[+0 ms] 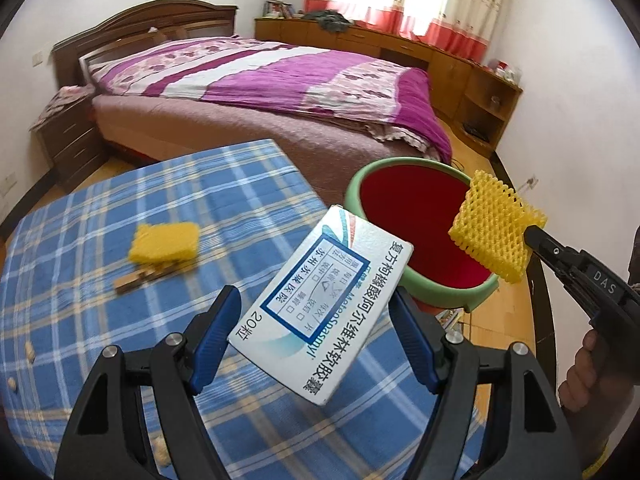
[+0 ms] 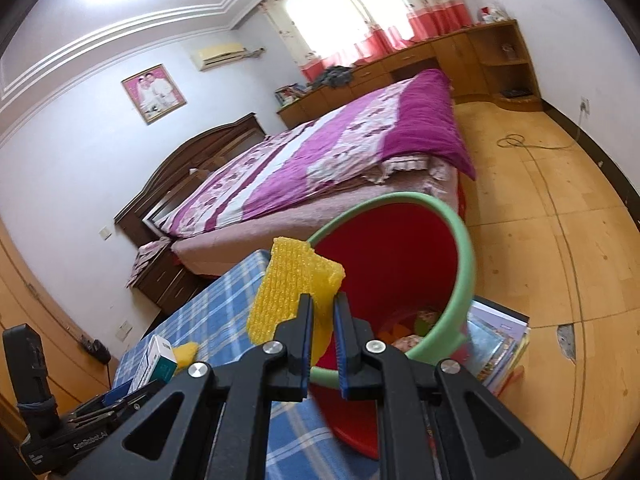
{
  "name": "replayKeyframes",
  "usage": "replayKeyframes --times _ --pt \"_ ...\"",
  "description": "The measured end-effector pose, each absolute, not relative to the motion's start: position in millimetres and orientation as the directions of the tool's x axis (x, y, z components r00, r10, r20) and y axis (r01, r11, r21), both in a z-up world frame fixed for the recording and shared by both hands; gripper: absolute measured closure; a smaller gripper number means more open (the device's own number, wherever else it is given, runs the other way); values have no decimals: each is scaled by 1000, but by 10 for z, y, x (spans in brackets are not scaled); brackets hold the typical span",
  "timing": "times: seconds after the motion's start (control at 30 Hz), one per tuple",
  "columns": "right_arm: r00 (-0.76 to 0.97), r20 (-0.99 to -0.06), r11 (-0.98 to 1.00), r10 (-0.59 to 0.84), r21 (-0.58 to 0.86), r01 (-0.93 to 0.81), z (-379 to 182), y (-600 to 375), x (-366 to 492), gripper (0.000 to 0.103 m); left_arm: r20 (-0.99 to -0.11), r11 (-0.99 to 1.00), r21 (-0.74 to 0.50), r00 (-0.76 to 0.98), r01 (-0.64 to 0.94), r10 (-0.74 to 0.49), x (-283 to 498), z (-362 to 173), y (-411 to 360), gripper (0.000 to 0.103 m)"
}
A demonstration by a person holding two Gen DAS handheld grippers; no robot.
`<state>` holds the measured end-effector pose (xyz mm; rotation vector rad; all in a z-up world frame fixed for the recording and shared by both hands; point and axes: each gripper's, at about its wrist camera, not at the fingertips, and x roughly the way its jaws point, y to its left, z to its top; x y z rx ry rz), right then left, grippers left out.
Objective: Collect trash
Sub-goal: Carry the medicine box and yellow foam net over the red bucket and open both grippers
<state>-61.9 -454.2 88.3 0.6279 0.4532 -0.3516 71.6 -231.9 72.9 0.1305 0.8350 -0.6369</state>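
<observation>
A white medicine box point(image 1: 320, 308) is being held across its width between the blue pads of the left hand-held gripper point(image 1: 316, 340), the jaws standing wide around it, above the blue plaid cloth of the counter point(image 1: 120, 208) and just beside the rim of a red bin with a green rim point(image 1: 420, 232). A piece of yellow foam netting point(image 1: 496, 228) is being pinched by the nearly closed jaws of the right hand-held gripper point(image 2: 322, 320) and is being carried at the bin's near edge, over its red interior; some colourful scraps are being shown at the bottom of the bin point(image 2: 400, 264). On the counter behind the box, a second piece of yellow netting point(image 1: 166, 246) is lying against a wooden clothespin point(image 1: 140, 280), with small pale crumbs point(image 1: 28, 350) scattered near the cloth's edge. A stack of books point(image 2: 500, 344) is being seen on the floor beside the bin, and a bed with a purple quilt point(image 1: 260, 76) is filling the room beyond.
</observation>
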Motion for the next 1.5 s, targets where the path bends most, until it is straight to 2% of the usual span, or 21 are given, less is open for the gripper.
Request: replayKeyframes --times 0.5,0.73,1.23,1.5 --pt "797 -565 689 -213 492 533 582 -4936 -602 87 -751 761 -100 453 641 -480 864 593 -2988 27" --pt "790 -577 680 -206 496 540 490 -5040 -554 76 -764 743 -87 434 664 -477 920 497 -3232 27" --pt "782 -586 676 -213 490 551 414 -5180 -586 69 -784 697 -115 366 708 -501 1007 323 -3702 27" --pt "776 -596 666 -207 495 558 375 -5216 -571 67 -778 697 -114 373 708 -506 986 306 -3703 27"
